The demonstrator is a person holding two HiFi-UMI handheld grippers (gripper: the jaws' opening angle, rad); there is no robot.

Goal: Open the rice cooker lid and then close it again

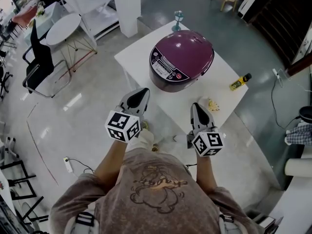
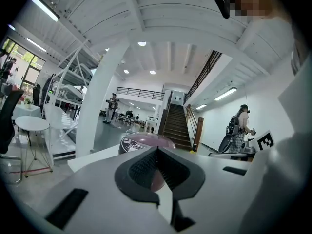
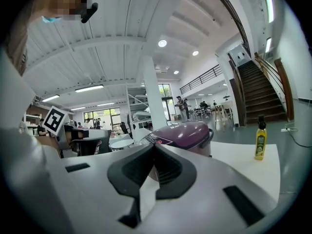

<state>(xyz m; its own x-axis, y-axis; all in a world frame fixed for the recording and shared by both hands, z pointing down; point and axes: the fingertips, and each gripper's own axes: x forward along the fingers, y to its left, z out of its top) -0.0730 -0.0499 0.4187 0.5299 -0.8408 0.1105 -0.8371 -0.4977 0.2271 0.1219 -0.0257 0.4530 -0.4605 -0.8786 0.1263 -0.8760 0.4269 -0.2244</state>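
- Left gripper [image 1: 141, 91] and right gripper [image 1: 197, 107] are held closed, with nothing gripped.
- Rice cooker [image 1: 168, 78] is seen just ahead, between both, untouched, with lid [image 1: 185, 48] shut.

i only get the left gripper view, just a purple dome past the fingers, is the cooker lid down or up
Observer: Down. The head view shows the rice cooker lid fully closed.
Operator: where's the right gripper
Observer: The right gripper hangs over the table, short of the cooker, with its fingers shut on nothing.
Operator: anything else on there
Observer: A yellow bottle stands upright to the cooker's right.
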